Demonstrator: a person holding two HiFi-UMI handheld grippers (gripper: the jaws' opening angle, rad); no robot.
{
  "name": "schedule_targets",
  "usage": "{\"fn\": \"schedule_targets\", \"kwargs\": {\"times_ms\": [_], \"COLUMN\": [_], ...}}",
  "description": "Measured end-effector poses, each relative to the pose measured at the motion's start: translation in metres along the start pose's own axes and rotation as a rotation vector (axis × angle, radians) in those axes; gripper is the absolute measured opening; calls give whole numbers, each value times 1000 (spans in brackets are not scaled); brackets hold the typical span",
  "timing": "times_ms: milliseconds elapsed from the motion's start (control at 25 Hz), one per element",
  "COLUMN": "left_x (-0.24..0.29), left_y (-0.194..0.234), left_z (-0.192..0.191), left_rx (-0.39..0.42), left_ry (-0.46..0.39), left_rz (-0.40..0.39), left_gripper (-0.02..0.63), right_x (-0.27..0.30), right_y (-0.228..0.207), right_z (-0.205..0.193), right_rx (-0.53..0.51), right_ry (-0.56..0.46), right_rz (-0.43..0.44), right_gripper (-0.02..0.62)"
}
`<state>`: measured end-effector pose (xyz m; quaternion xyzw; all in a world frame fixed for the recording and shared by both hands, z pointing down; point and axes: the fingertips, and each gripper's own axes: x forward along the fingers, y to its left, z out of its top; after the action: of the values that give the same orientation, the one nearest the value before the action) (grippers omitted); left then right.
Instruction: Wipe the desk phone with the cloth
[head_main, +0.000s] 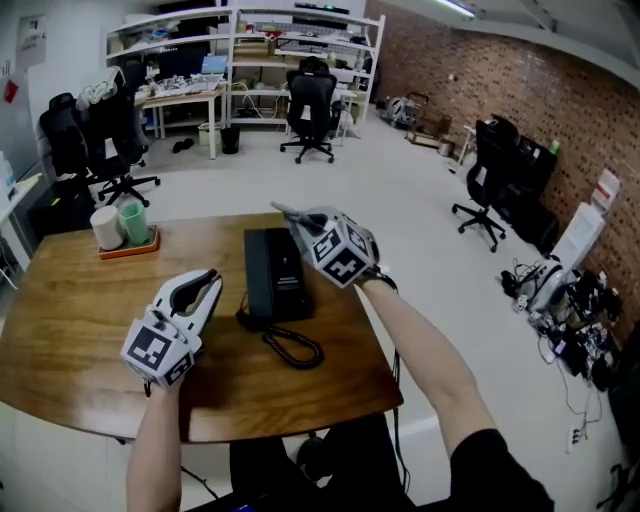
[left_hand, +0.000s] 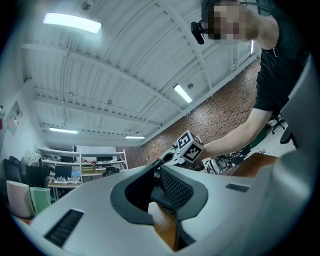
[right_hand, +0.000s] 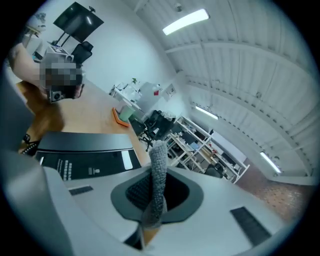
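**Operator:** Location of the black rectangular desk phone (head_main: 272, 272)?

**Technician:** Centre of the brown wooden bench (head_main: 70, 320), with its coiled black cord (head_main: 292, 347) lying at the near end.

**Operator:** Status of the tongs?

**Technician:** Right tongs (right_hand: 157, 192) are clamped on the grey knitted cloth (right_hand: 159, 165), at the phone's far right corner; contact with the phone cannot be determined. Left tongs (left_hand: 160, 185) are apart, with bench wood visible through the gap, positioned just left of the phone.

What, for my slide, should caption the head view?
Right hand-held gripper holds grey cloth near black desk phone on wooden table.
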<state>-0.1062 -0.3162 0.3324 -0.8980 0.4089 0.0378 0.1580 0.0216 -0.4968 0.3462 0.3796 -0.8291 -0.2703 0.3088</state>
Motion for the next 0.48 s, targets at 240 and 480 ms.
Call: {"fn": "schedule_targets", "kwargs": {"times_ms": [240,480], "left_x": [1,2], "left_y": [-2,-2], "left_z": [3,2], "left_rx": [6,16], "left_ry": [7,8], "left_rz": [-10,-15], "left_gripper": [25,25], "right_x": [-1,-57], "right_y": [29,107], "right_z": [-9,-17], "right_rx": [-123,-368], "right_ry": [60,55], "right_rz": [109,287], "right_gripper": [25,25]}}
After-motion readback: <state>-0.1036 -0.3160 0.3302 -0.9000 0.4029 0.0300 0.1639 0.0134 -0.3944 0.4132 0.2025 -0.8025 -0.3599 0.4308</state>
